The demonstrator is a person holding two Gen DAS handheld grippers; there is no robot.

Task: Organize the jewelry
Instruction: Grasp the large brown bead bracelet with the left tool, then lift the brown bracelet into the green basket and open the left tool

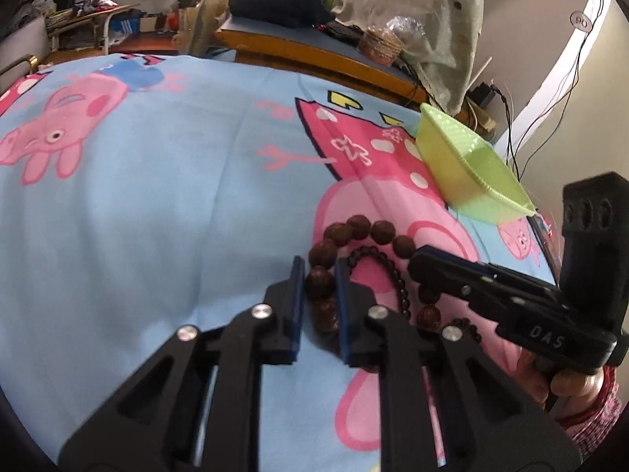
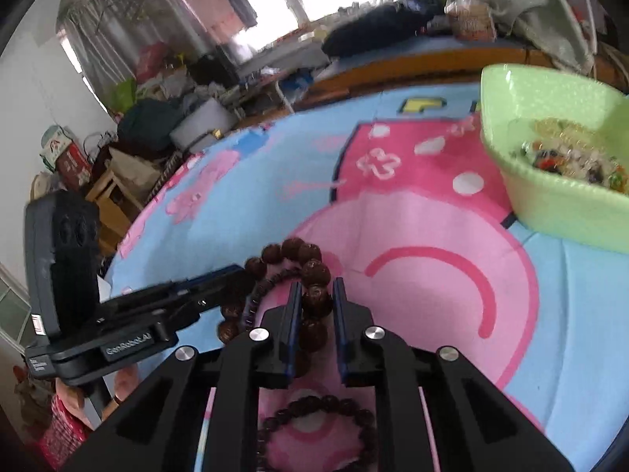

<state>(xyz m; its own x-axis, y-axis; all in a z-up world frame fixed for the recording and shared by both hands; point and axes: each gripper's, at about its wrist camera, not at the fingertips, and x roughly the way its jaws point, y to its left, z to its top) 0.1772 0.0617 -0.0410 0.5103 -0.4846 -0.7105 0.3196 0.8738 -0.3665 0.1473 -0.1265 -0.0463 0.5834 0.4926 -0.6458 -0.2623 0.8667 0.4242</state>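
A large brown bead bracelet [image 1: 355,232] [image 2: 298,253] lies on the cartoon bedsheet. A thin dark bead bracelet [image 1: 395,275] [image 2: 271,281] lies inside its ring. A third dark bracelet [image 2: 314,428] lies under the right gripper. My left gripper [image 1: 320,279] is open, its fingers either side of the big beads on the ring's left. My right gripper [image 2: 317,295] is open around the big beads on the ring's right side; it also shows in the left wrist view [image 1: 422,261]. A green bowl [image 1: 468,169] [image 2: 558,204] holds several jewelry pieces [image 2: 570,157].
The blue and pink bedsheet [image 1: 157,196] [image 2: 432,216] covers the surface. A wooden-edged table [image 1: 314,51] with clothes and a stack of bangles [image 1: 379,45] stands behind. Cables hang at the right wall [image 1: 523,145]. Room clutter lies to the left [image 2: 137,126].
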